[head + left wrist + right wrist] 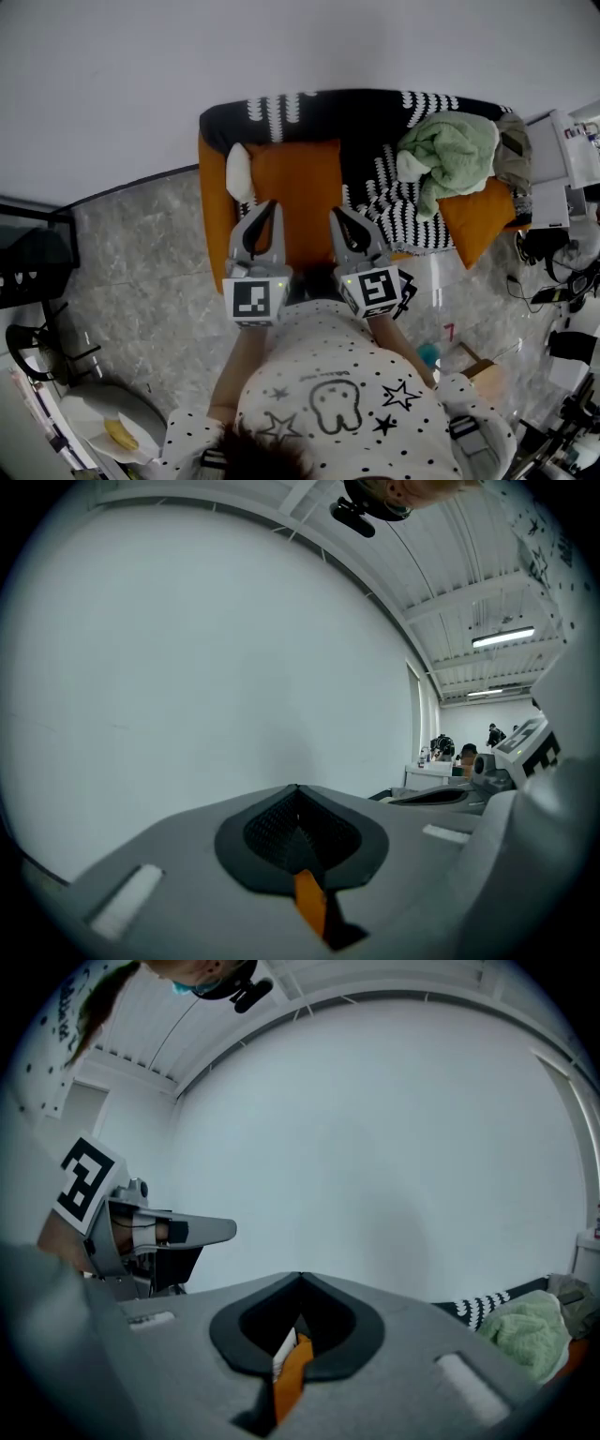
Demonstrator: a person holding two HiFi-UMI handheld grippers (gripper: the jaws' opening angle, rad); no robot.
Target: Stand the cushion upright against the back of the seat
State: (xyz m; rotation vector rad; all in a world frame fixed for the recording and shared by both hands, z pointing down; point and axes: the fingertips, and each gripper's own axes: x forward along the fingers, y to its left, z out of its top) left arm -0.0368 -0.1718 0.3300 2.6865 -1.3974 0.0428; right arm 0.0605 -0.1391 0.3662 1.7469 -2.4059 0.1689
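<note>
The orange cushion (296,187) lies in the middle of the seat (375,122), which has a black-and-white cover. The cushion's far edge is at 12 o'clock toward the backrest and its near edge at 6 o'clock toward the person. From above I cannot tell how steeply it leans.

The left gripper (266,208) is closed on the near edge at about 7 o'clock, with a strip of orange fabric pinched between its jaws (298,791). The right gripper (338,215) is closed on the same edge at about 5 o'clock, pinching orange fabric and a white tag (300,1281).

A crumpled green blanket (452,152) sits at 2 o'clock from the cushion. A second orange cushion (476,221) is at 3 o'clock.
</note>
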